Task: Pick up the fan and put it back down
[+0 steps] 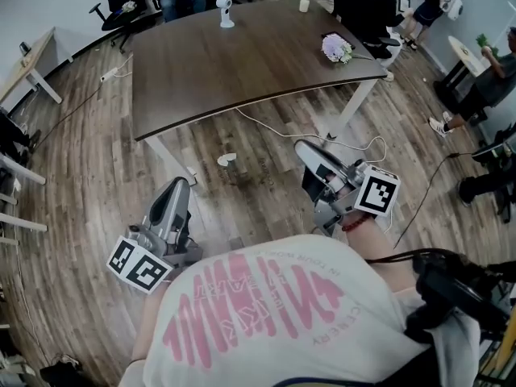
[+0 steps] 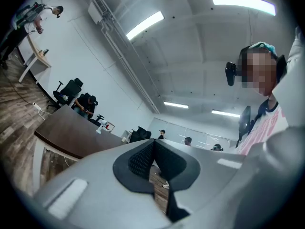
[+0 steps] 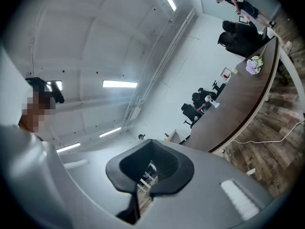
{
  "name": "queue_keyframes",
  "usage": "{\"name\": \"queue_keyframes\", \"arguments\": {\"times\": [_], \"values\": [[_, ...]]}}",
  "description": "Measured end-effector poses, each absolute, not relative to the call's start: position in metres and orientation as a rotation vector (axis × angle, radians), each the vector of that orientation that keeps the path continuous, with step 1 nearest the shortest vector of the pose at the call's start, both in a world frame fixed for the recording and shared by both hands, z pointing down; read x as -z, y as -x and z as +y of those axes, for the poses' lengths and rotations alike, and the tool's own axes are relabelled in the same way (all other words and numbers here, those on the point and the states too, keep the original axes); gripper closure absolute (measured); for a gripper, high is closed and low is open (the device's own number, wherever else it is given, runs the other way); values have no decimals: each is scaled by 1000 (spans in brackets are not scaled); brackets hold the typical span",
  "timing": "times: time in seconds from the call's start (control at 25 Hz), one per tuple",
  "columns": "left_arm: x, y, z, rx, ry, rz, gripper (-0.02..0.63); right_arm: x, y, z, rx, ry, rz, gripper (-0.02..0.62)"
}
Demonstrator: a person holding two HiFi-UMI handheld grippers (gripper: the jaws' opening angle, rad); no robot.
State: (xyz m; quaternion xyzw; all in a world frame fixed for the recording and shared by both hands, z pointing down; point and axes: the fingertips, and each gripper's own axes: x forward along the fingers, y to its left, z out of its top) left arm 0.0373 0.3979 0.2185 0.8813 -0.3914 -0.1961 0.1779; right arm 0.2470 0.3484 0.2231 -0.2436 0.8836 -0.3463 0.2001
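L hand-held gripper (image 1: 178, 185) + R hand-held gripper (image 1: 304, 147) both closed, empty | fan (image 1: 226, 12) far across worktop (image 1: 242, 71) | risk: I overreach w/ closed jaws, tip it

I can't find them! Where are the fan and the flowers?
fan (image 1: 226, 13), head view, on its white body.
flowers (image 1: 337, 48), head view, on the pale blossoms.
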Motion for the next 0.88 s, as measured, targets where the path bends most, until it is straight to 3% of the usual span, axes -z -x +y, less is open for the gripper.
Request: {"name": "queue_keyframes", "arguments": {"times": [0.88], "values": [[-248,1,350,562,-2459,-1105,588,-270,-200,307,1115,778,2481,589]]}}
